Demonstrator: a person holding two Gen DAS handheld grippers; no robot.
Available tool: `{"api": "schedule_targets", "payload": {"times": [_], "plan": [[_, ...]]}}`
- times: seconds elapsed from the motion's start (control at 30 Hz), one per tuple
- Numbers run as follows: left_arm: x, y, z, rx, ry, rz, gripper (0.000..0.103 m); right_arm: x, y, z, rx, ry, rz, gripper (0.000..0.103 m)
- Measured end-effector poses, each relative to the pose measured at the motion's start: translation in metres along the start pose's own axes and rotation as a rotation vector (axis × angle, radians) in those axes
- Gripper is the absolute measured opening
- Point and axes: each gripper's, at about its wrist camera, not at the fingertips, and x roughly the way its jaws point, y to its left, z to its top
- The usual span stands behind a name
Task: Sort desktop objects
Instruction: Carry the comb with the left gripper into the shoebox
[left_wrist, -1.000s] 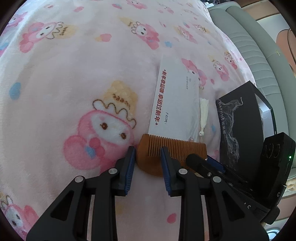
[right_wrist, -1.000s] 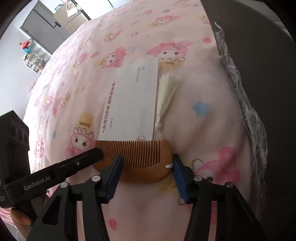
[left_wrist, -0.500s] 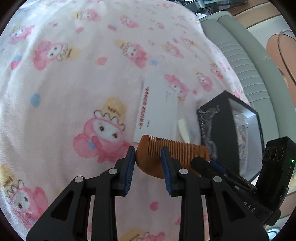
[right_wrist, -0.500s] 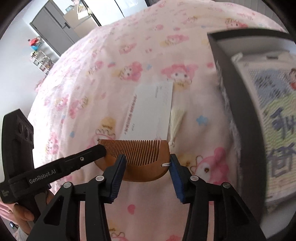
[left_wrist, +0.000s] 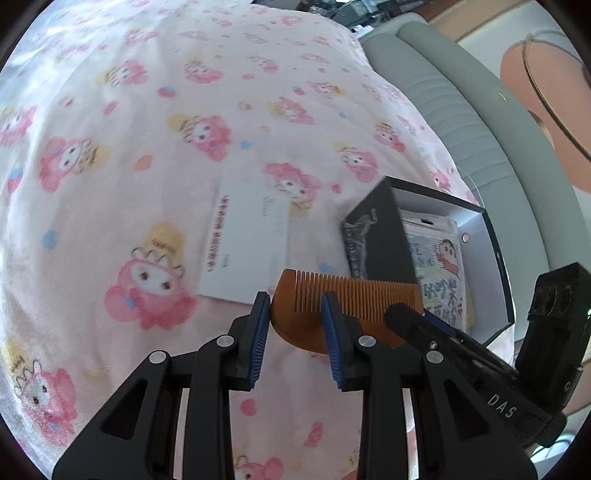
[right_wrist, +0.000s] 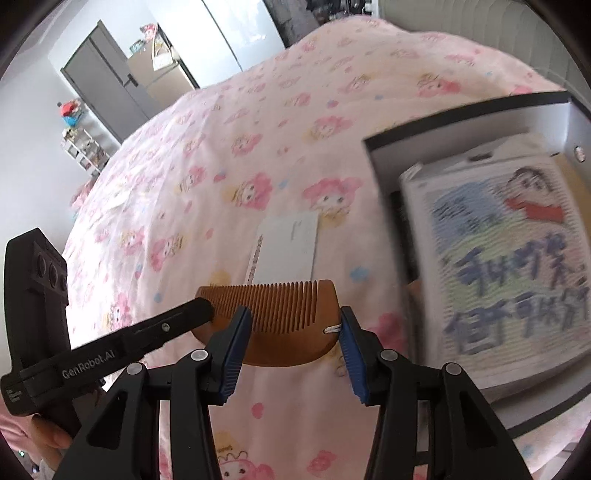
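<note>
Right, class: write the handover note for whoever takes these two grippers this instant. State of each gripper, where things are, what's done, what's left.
Left gripper: shut on the wooden comb, at its left end.
Right gripper: shut on the comb's other end, where the metal loop is.
The comb is lifted off the pink blanket, held between both grippers.
White envelope lies on the blanket, just beyond the comb.
Black box is open to the right, with a cartoon-printed packet inside.
Done: comb picked up.
Left: probably comb, then envelope, into the box.
</note>
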Motion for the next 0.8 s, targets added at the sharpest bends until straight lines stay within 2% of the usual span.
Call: {"api": "schedule_targets", "payload": {"times": [0.27,0.63,0.73,0.8], "plan": [[0.011,-0.052,0.005,0.083,0.01,-0.026,0.028,-0.032,-0.037,0.012,0.053,-0.061,-0.026,0.045],[0.066,-0.138,-0.002,0.235,0.085,-0.059,0.027,-0.07,-0.108,0.016,0.138,-0.126,-0.127,0.045],[0.079,-0.156,-0.003,0.25,0.12,-0.096,0.027,-0.072,-0.124,0.015,0.157,-0.115,-0.116,0.045],[0.086,-0.166,-0.006,0.283,0.118,-0.06,0.022,-0.071,-0.127,0.015,0.157,-0.114,-0.129,0.042]]}}
